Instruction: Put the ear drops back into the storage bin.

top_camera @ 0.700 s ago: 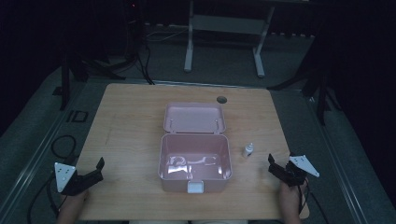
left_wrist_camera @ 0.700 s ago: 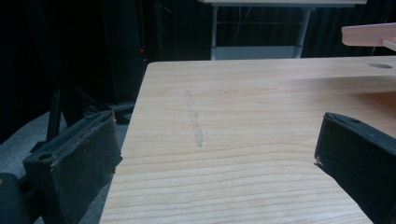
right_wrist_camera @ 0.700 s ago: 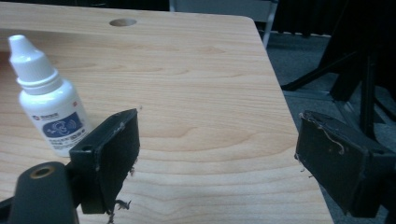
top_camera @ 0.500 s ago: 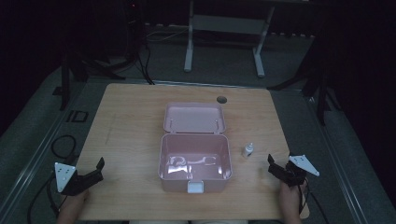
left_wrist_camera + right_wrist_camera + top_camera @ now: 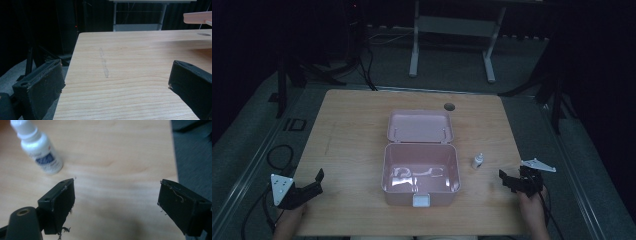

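Right tongs: I have my right gripper (image 5: 507,180) low over the near right corner of the table (image 5: 352,130), jaws spread wide, nothing between them.
Right tongs, own view: through the right gripper (image 5: 116,195) camera I see only bare wood between the two black pads.
Left tongs: my left gripper (image 5: 314,182) sits at the near left corner, half off the table edge, jaws parted and holding nothing.
Left tongs, own view: the left gripper (image 5: 115,80) looks along the tabletop towards the far edge; one jaw hangs over the table's side, the other over the wood.
Bottle: the small white bottle (image 5: 478,160) stands upright on the table, just right of the pink box and to the far left of my right gripper, near it but apart.
Bottle, close up: in the right gripper view the bottle (image 5: 41,150) lies beyond the left jaw's tip, outside the gap, not touching it; it has a blue label.
Box: the pink box (image 5: 420,172) sits mid-table with its lid (image 5: 419,126) thrown back towards the far side, between my two grippers.
Box contents: something pale lies on its floor; I cannot tell what.
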The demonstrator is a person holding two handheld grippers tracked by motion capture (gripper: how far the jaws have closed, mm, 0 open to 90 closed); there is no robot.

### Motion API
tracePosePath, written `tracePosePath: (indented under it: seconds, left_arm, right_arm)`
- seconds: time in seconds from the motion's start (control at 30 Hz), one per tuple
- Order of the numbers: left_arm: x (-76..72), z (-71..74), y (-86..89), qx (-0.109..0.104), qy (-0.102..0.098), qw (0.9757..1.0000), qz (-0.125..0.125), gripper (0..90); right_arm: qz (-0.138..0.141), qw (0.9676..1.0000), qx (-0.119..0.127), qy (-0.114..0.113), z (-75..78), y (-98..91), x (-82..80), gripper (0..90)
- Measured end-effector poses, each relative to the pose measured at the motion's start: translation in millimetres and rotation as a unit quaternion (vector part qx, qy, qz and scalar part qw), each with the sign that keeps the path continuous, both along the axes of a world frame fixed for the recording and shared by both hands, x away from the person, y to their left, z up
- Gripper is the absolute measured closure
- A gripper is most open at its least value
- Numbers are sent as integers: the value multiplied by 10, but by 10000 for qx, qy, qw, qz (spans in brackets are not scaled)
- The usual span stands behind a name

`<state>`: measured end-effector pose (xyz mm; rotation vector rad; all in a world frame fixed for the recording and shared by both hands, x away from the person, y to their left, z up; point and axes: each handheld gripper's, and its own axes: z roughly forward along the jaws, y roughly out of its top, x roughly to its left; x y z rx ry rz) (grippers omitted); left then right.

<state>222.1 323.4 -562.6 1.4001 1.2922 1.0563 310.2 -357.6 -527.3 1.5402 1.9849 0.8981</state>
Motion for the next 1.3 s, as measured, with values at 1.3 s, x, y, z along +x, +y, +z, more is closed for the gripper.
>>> tracePosePath:
  seconds: [1.3]
  left_arm:
    - [2,-1,-4,7,12,10000,-15,3]
  right_arm:
    - [1941,8907,-1743,3723,260,288,44,119]
